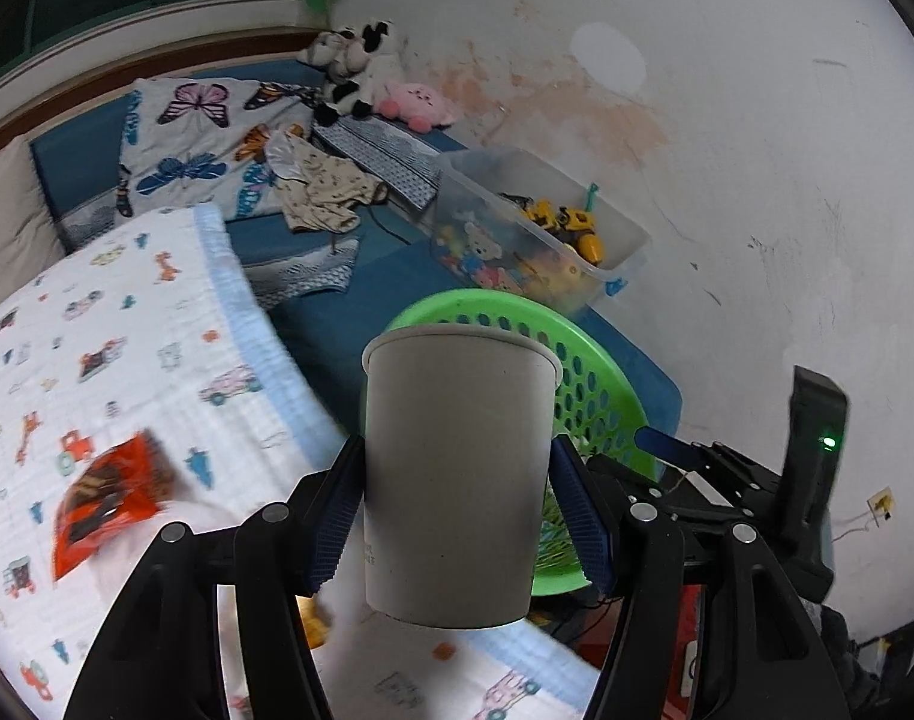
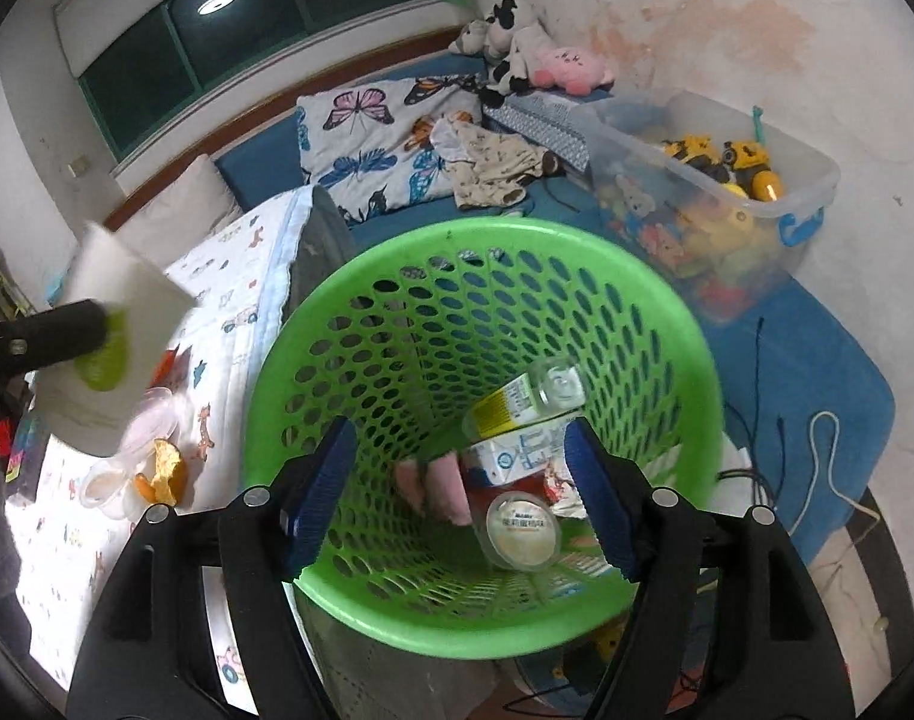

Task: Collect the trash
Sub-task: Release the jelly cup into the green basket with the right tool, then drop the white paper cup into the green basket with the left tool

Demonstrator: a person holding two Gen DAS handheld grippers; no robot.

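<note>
My left gripper (image 1: pixel 457 450) is shut on a pale paper cup (image 1: pixel 457 468), its blue pads pressing both sides; the cup stands upright just in front of the green perforated basket (image 1: pixel 475 303). In the right wrist view the same cup (image 2: pixel 115 312) hangs left of the basket (image 2: pixel 475 234). My right gripper (image 2: pixel 457 429) is open over the basket's mouth, nothing between its pads. Inside lie a clear bottle (image 2: pixel 529 396), a carton (image 2: pixel 511 450), a lidded plastic cup (image 2: pixel 523 531) and pink scraps. An orange wrapper (image 1: pixel 106 498), clear cups (image 2: pixel 106 486) and orange peel (image 2: pixel 169 468) lie on the printed blanket.
A clear toy box (image 2: pixel 805 180) stands right of the basket against the stained wall. Plush toys (image 2: pixel 517 42), a butterfly pillow (image 2: pixel 367 138) and crumpled clothes (image 2: pixel 493 168) lie at the bed's far end. Cables (image 2: pixel 817 438) trail over the blue mat on the right.
</note>
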